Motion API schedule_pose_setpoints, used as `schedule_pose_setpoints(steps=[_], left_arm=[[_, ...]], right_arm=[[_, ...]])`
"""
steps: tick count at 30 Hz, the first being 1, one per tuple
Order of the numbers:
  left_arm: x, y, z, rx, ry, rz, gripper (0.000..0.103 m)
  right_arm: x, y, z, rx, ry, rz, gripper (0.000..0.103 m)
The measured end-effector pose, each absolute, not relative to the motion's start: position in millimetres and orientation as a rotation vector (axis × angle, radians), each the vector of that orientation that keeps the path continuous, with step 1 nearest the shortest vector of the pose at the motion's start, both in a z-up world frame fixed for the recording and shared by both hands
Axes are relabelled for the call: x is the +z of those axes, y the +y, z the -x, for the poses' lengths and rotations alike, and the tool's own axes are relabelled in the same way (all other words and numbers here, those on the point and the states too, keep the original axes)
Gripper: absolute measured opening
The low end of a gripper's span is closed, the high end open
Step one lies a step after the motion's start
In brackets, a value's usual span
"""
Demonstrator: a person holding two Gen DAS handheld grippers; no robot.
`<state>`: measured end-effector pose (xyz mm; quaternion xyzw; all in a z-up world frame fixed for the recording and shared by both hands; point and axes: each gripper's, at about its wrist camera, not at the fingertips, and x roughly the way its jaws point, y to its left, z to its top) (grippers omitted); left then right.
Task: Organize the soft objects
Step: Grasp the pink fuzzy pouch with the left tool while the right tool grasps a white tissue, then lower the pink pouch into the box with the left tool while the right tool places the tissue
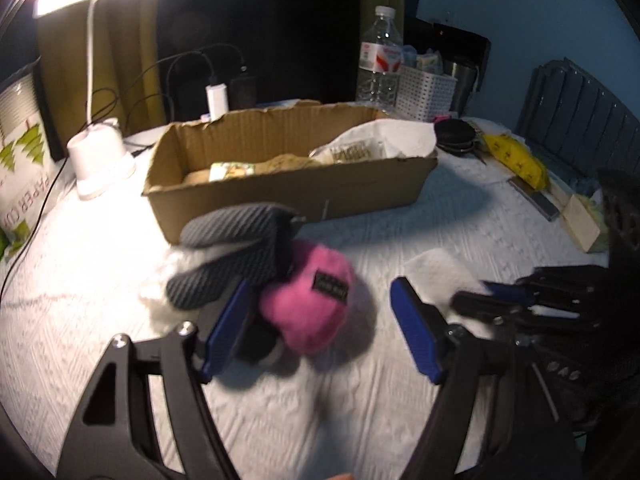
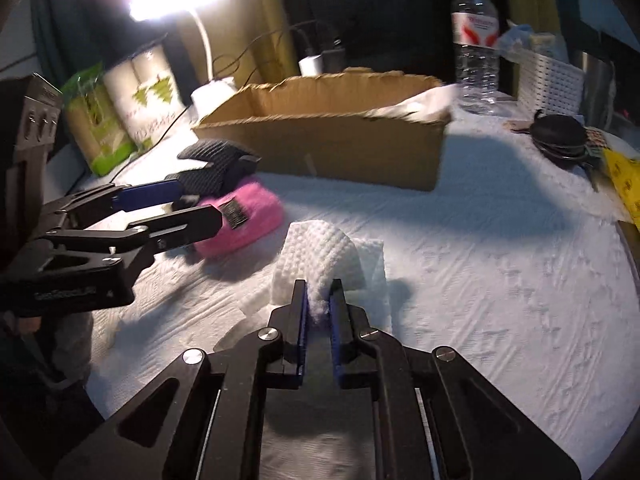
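On the quilted white cloth (image 2: 500, 280), my right gripper (image 2: 319, 300) pinches a waffled towel (image 2: 320, 252); my left gripper (image 1: 320, 320) gapes beside fuzzy pink plush (image 1: 312, 304).

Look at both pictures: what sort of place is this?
Probably a home desk or table in a bedroom or study: a lit desk lamp, a water bottle and plugged-in chargers share the cloth-covered surface.

Beside one cardboard box (image 1: 288, 184): one pink plush item (image 1: 312, 304), two grey ribbed slippers (image 1: 228, 248), one white cloth (image 2: 320, 256). Behind the box: one water bottle (image 1: 380, 56), one lamp (image 1: 100, 152), one white basket (image 1: 424, 92).
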<state>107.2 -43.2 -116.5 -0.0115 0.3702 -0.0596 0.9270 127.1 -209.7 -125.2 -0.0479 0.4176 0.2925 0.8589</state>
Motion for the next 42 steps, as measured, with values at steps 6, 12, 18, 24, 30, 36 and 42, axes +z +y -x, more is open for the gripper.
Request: schedule_pose_setpoints(steps=[6, 12, 18, 24, 30, 36, 42], left_arm=[[-131, -61, -131, -0.144, 0.799, -0.076, 0.074], [-141, -69, -143, -0.147, 0.824, -0.156, 0.073], [-142, -67, -140, -0.13, 0.831, -0.187, 0.045], [-135, -68, -119, -0.184, 0.826, -0.163, 0.041], [-115, -77, -91, -0.283, 0.774, -0.134, 0.041], [-96, -78, -80, -0.306, 0.731, -0.101, 0.041], [-76, -70, -77, -0.314, 0.682, -0.072, 0.041]], right_arm=[[-121, -240, -139, 0.605, 0.864, -0.039, 0.011], [-120, -237, -137, 0.625, 0.851, -0.035, 0.011], [-119, -239, -135, 0.634, 0.84, -0.051, 0.011], [-119, -238, -134, 0.626, 0.832, -0.046, 0.011], [-117, -240, -133, 0.613, 0.827, -0.05, 0.011], [-114, -239, -129, 0.597, 0.828, -0.033, 0.011], [-99, -238, -126, 0.583, 0.794, -0.02, 0.011]])
